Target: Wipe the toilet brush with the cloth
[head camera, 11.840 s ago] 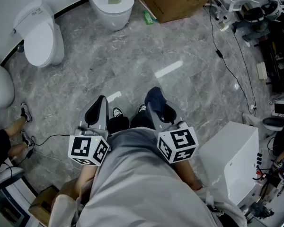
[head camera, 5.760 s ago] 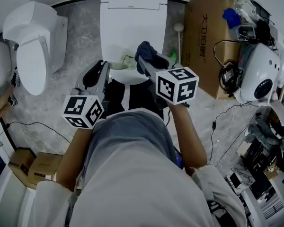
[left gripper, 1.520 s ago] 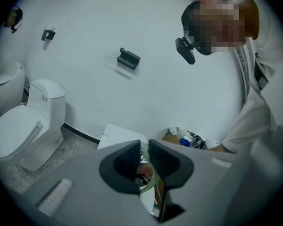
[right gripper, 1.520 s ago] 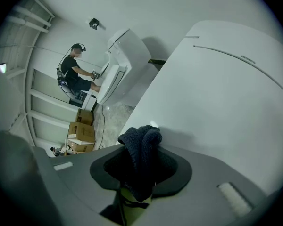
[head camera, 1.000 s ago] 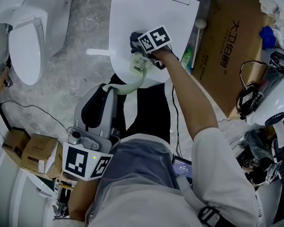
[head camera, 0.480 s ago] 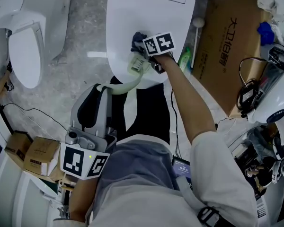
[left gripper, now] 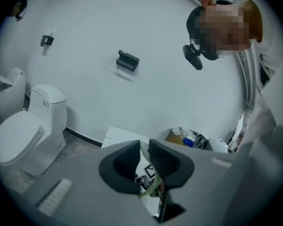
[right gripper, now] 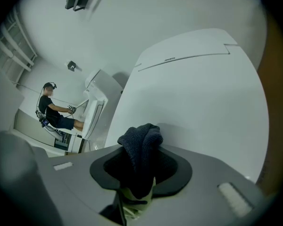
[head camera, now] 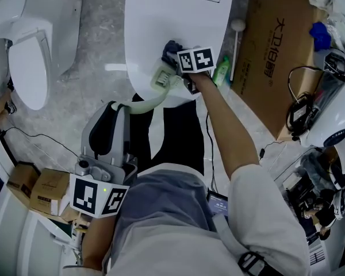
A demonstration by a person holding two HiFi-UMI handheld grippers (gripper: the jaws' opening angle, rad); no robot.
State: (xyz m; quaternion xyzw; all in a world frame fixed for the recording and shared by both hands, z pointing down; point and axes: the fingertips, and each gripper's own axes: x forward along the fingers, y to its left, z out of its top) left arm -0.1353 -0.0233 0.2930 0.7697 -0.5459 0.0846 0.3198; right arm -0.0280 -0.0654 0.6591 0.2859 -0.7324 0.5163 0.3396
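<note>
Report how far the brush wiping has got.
Done: left gripper grips the brush by its handle, and right gripper grips the cloth. In hand: cloth at the brush head, over the closed toilet lid. Left: finishing the wipe; how much is wiped cannot be told.

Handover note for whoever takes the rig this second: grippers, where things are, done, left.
Left gripper: shut on the handle of the toilet brush, holding it out so its head is over the closed toilet lid.
Right gripper: shut on the dark cloth, which is pressed against the brush head.
Done: both items are grasped and cloth meets brush.
Left: wipe the head and handle. The pictures don't show how much is already wiped. Whether the head rests on the lid can't be told.
</note>
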